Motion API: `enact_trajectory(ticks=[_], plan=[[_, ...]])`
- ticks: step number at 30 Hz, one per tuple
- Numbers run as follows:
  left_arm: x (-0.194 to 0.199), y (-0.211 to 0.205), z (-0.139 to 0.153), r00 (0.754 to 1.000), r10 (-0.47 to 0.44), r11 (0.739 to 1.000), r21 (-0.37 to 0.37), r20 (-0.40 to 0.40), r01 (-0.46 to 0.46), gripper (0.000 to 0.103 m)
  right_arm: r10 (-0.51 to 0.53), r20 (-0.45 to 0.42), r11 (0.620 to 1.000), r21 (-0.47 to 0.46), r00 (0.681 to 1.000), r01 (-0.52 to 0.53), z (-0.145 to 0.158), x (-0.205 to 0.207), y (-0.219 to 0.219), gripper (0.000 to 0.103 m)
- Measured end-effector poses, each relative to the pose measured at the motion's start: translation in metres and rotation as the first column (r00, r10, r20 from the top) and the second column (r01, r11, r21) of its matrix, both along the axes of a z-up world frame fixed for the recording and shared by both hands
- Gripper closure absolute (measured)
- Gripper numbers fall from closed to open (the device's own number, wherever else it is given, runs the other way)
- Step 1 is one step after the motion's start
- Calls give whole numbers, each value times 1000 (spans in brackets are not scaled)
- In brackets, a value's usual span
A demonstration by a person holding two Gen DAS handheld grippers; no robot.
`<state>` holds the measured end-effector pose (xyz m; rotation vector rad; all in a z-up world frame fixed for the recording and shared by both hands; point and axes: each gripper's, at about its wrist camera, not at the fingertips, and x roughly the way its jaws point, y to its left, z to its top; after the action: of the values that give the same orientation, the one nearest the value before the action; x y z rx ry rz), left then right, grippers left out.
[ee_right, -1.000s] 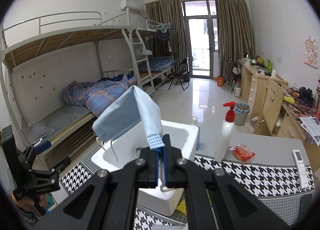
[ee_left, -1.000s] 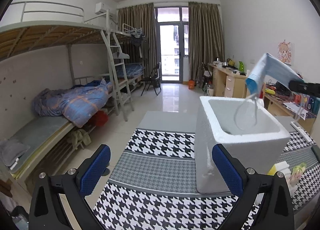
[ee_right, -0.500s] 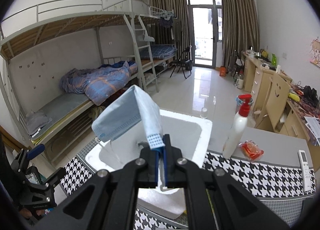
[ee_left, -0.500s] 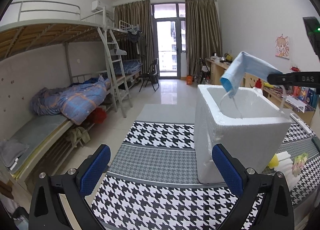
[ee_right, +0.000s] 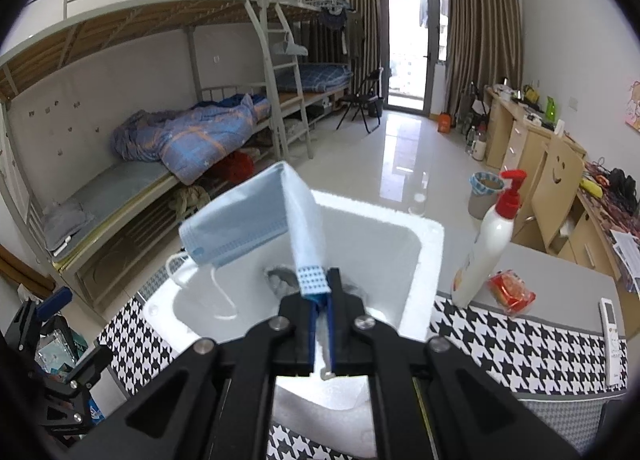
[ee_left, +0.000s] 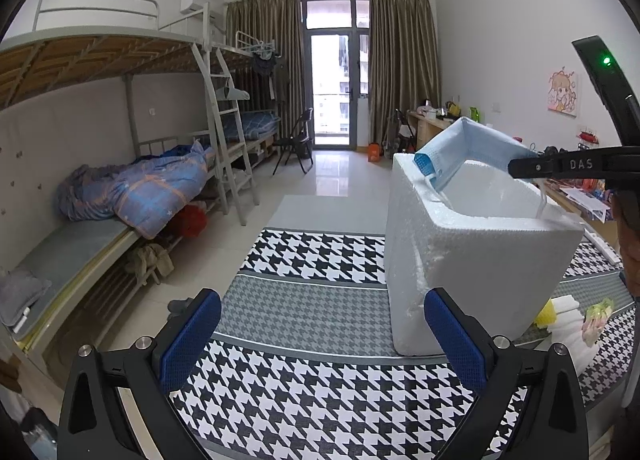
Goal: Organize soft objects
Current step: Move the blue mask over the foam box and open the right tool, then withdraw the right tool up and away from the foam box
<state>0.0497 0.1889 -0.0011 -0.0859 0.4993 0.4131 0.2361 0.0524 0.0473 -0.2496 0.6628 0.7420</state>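
My right gripper (ee_right: pixel 320 292) is shut on one end of a folded light-blue face mask (ee_right: pixel 248 219), held over the opening of a white foam box (ee_right: pixel 400 244). Its white ear loops dangle into the box. A dark soft item lies on the box floor under the fingers. In the left wrist view the same mask (ee_left: pixel 468 145) hangs over the foam box (ee_left: pixel 472 260) from the right gripper (ee_left: pixel 516 165) at the right. My left gripper (ee_left: pixel 320 336) is open and empty above the houndstooth tablecloth (ee_left: pixel 320 400), short of the box.
A white pump bottle with a red top (ee_right: pixel 488 248), a red snack packet (ee_right: pixel 510 292) and a white remote (ee_right: pixel 612 340) lie right of the box. Yellow and white items (ee_left: pixel 560 310) sit beside the box. Bunk beds line the left wall, desks the right.
The right gripper has carried the mask lower and further over the box, so the ear loops now hang inside it. The left gripper has stayed about where it was.
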Motion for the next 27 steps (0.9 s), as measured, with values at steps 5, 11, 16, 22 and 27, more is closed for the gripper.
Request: enact_trajectory(ticks=[5, 11, 16, 22, 27], plan=[[0, 1, -4, 1000, -3, 1000, -9, -7, 3, 1, -8, -21, 1000, -27, 1000, 7, -6, 3, 5, 83], [3, 0, -6, 1000, -6, 1000, -18, -11, 6, 1, 6, 20, 1000, -30, 1000, -5, -5, -4, 6, 23], [5, -4, -7, 1000, -15, 1000, -16, -17, 15, 1, 37, 10, 999, -23, 999, -37, -5, -10, 7, 20], [3, -11, -4, 1000, -18, 1000, -7, -8, 18, 1, 38, 14, 999, 6, 999, -38, 3, -11, -3, 20], [4, -19, -2, 999, -36, 999, -4, -5, 36, 1, 33, 32, 999, 33, 999, -35, 11, -18, -14, 20]])
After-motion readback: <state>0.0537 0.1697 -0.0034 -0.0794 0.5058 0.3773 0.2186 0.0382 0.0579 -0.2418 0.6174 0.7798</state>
